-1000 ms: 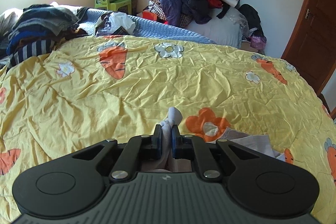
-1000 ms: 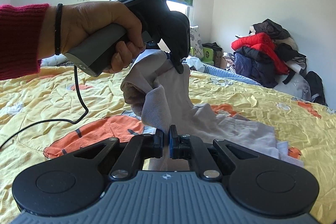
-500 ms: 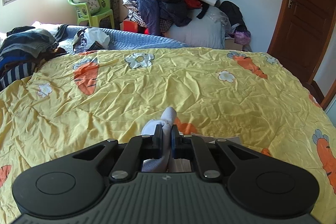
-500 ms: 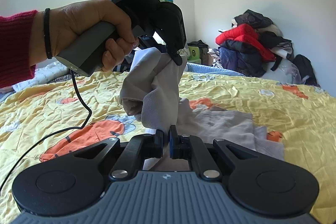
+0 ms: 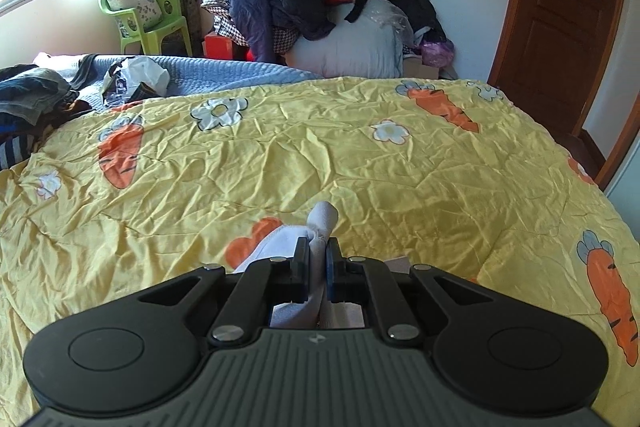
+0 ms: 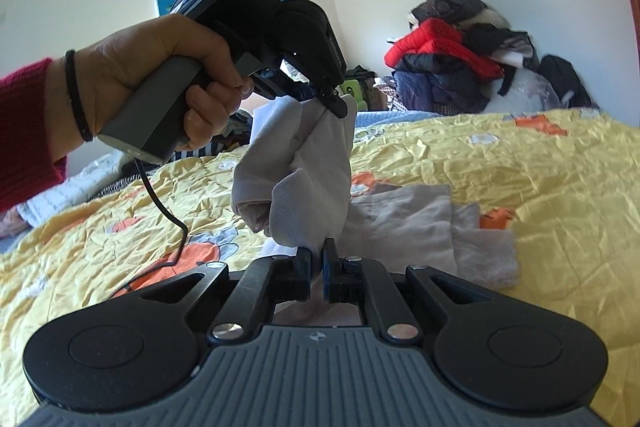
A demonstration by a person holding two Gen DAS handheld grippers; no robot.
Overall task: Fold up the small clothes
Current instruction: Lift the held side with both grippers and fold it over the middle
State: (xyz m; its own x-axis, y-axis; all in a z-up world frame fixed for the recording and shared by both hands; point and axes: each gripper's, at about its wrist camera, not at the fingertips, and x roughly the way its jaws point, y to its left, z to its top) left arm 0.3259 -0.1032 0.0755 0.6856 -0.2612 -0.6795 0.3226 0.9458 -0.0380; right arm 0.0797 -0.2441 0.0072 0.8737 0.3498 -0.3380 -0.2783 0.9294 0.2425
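Grippers both clamping grey garment: left gripper in person's hand is lifting one end above yellow bedspread, right gripper is pinching lower fold; rest is lying on bedspread.

Garment soft matt knit, probably cotton; bedspread crinkled, slightly glossy.

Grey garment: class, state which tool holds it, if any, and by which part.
Both tools hold the grey garment: the left tool pinches a lifted upper fold, the right tool a lower fold; the rest trails on the yellow bedspread.
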